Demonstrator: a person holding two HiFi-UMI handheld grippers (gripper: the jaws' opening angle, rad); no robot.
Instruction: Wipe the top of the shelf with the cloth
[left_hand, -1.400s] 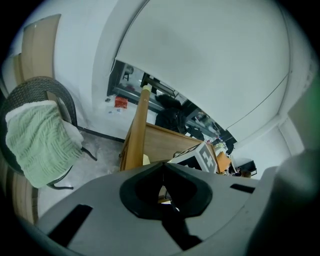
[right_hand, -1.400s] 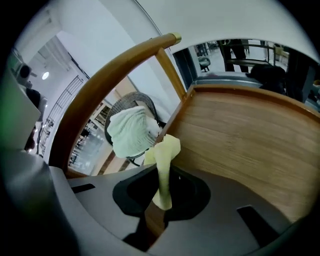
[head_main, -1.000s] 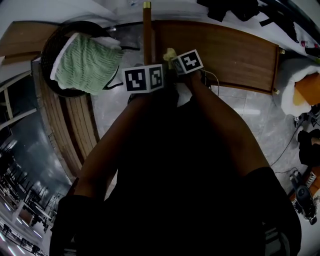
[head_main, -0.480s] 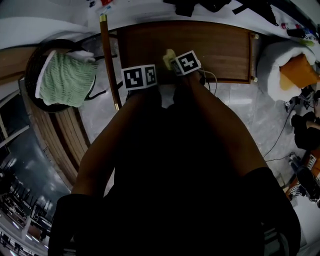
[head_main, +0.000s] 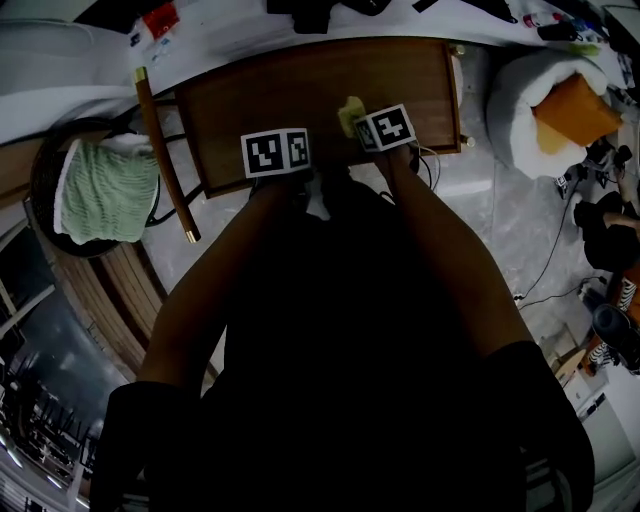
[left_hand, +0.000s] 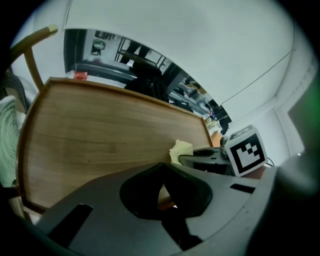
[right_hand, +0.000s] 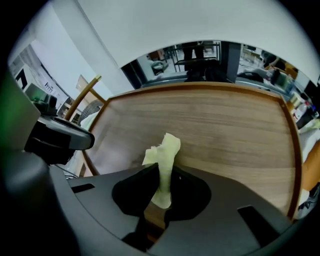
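The shelf's wooden top (head_main: 320, 95) lies ahead of me, its grain plain in the left gripper view (left_hand: 100, 135) and the right gripper view (right_hand: 225, 125). A pale yellow cloth (right_hand: 162, 160) is pinched upright in my right gripper (right_hand: 161, 192), which is shut on it at the top's near edge. In the head view the cloth (head_main: 349, 110) sticks out just beyond the right gripper (head_main: 372, 128). My left gripper (left_hand: 162, 187) is shut with nothing in it and hovers at the near edge beside the right one; from there the cloth (left_hand: 181, 151) shows to its right.
A dark round basket (head_main: 45, 190) holding a green knitted fabric (head_main: 105, 190) stands left of the shelf. A wooden pole (head_main: 162, 155) leans between them. A white cushion with an orange piece (head_main: 560, 105) sits at the right. Cables (head_main: 560, 250) trail on the tiled floor.
My view has shifted, so the shelf now sits more centred and the basket has slid down and left. Both grippers stay side by side at the near edge; the cloth remains held.
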